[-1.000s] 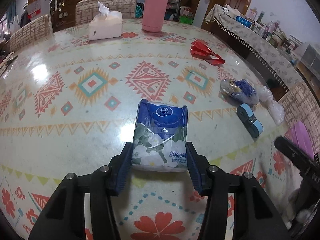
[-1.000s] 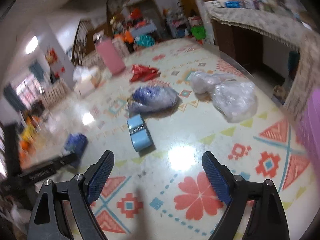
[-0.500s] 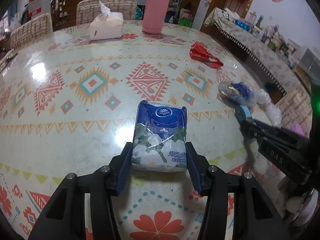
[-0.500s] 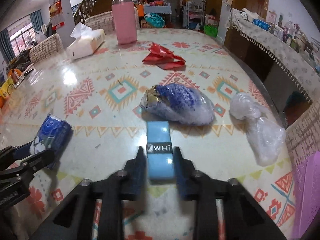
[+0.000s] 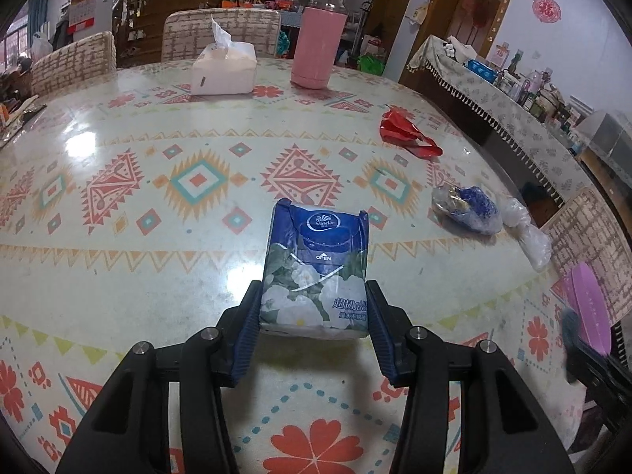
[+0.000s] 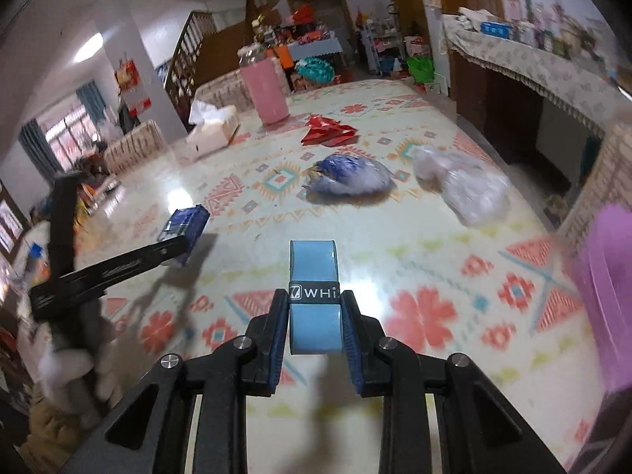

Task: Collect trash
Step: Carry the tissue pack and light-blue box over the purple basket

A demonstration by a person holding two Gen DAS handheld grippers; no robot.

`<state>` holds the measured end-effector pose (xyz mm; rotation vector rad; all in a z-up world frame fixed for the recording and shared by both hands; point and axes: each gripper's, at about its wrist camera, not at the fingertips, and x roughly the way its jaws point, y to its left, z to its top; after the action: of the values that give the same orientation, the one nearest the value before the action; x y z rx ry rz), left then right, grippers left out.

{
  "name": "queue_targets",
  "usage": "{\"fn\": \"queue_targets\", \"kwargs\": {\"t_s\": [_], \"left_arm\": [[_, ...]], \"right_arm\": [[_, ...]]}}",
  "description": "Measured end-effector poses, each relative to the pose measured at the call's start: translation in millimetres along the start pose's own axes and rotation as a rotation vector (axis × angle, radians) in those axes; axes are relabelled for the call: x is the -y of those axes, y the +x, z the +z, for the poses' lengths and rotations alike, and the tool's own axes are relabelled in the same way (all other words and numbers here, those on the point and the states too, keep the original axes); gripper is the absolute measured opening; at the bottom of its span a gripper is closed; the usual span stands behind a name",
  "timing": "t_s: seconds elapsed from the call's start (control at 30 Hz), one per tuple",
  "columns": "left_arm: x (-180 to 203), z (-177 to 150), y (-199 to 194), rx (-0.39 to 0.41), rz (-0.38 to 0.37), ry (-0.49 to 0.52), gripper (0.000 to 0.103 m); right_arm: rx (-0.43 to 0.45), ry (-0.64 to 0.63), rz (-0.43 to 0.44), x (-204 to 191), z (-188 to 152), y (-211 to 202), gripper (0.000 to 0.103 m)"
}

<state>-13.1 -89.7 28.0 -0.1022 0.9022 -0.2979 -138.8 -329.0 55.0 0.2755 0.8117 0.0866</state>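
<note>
- Moved since the earlier frame: right gripper (image 6: 315,318), then standing wide over bare tabletop short of the blue roll; its jaws have just been closing and are now clenched on that roll, which is raised off the cloth.
- Blue roll (image 6: 313,276): light blue, black band lettered "WHi", pinched between the right pads at its near half, far end sticking forward.
- Left gripper (image 5: 314,318): jaws grasping the tissue pack, unchanged from the earlier frame.
- Tissue pack (image 5: 318,272): blue Vinda pocket pack with white flowers, marked "OPEN", near end between the pads, lying toward the near edge of the tabletop.
- Tabletop (image 5: 158,237): round, glossy, patterned cloth in red, orange and teal.
- Blue-and-clear crumpled wrapper (image 5: 468,209): toward the right edge.
- Clear plastic bag (image 5: 531,235): just beside that wrapper, at the right edge.
- Red wrapper (image 5: 407,134): right side, farther back.
- White tissue box (image 5: 223,67): far edge.
- Pink flask (image 5: 319,43): far edge, upright, near the box.
- Purple bin (image 5: 588,308): off the right edge, only partly seen.
</note>
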Motion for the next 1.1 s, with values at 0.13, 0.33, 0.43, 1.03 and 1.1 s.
{"fn": "queue_targets", "kwargs": {"t_s": [0.13, 0.33, 0.43, 1.03, 1.1], "left_arm": [[4.4, -1.6, -2.9, 0.014, 0.01, 0.022, 0.049], [21.7, -13.4, -18.7, -0.001, 0.054, 0.059, 0.049], [35.1, -25.2, -29.9, -0.018, 0.062, 0.085, 0.049], [126.0, -64.1, -62.6, 0.015, 0.117, 0.277, 0.049], [133.0, -65.8, -61.1, 0.009, 0.119, 0.288, 0.049]], "right_arm": [[0.039, 0.049, 0.01, 13.6, -17.8, -26.5, 0.029], [0.072, 0.093, 0.038, 31.5, -30.8, -51.7, 0.029], [0.081, 0.113, 0.051, 40.0, -35.3, -56.9, 0.029], [0.138, 0.198, 0.096, 84.5, -54.6, -83.6, 0.029], [0.142, 0.205, 0.099, 88.5, -56.0, -85.7, 0.029]]}}
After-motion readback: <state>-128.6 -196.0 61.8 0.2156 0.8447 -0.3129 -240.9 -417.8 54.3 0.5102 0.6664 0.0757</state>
